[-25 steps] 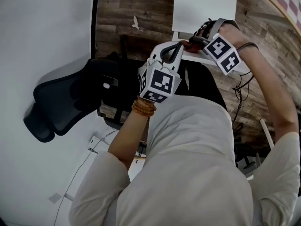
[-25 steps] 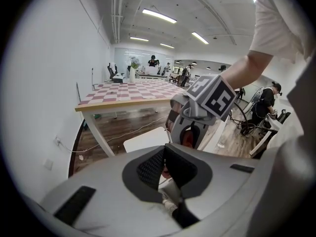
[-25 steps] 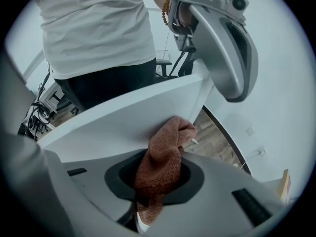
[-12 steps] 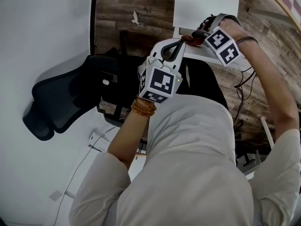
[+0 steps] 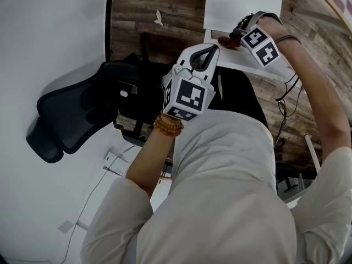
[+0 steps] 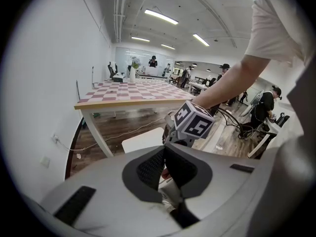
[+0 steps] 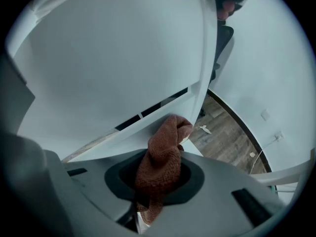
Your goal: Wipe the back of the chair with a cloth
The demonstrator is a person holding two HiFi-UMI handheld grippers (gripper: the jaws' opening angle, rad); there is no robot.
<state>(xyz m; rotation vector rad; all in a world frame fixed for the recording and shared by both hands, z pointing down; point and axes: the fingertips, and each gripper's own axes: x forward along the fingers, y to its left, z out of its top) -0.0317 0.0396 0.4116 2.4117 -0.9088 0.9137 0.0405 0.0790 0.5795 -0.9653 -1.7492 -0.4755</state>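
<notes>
A white chair stands in front of me, its seat [image 5: 242,4] at the top of the head view and its back's top edge [image 5: 250,67] nearer me. My right gripper [image 5: 231,37] is shut on a reddish-brown cloth [image 5: 224,40] and holds it against the chair. In the right gripper view the cloth [image 7: 163,157] bulges out of the jaws and touches the white chair back [image 7: 123,68]. My left gripper [image 5: 208,53] hovers just left of it, shut, holding nothing. The left gripper view shows the dark pads [image 6: 153,169] pressed together and the right gripper's marker cube [image 6: 195,123] beyond.
A black office chair [image 5: 71,120] lies tipped against the white wall [image 5: 49,32] at the left. Cables [image 5: 283,109] trail over the wooden floor at the right. A checkered table [image 6: 128,93] stands further off, with people at desks behind it.
My right gripper has slid the cloth away from me, toward the top of the head view. The left gripper has barely moved.
</notes>
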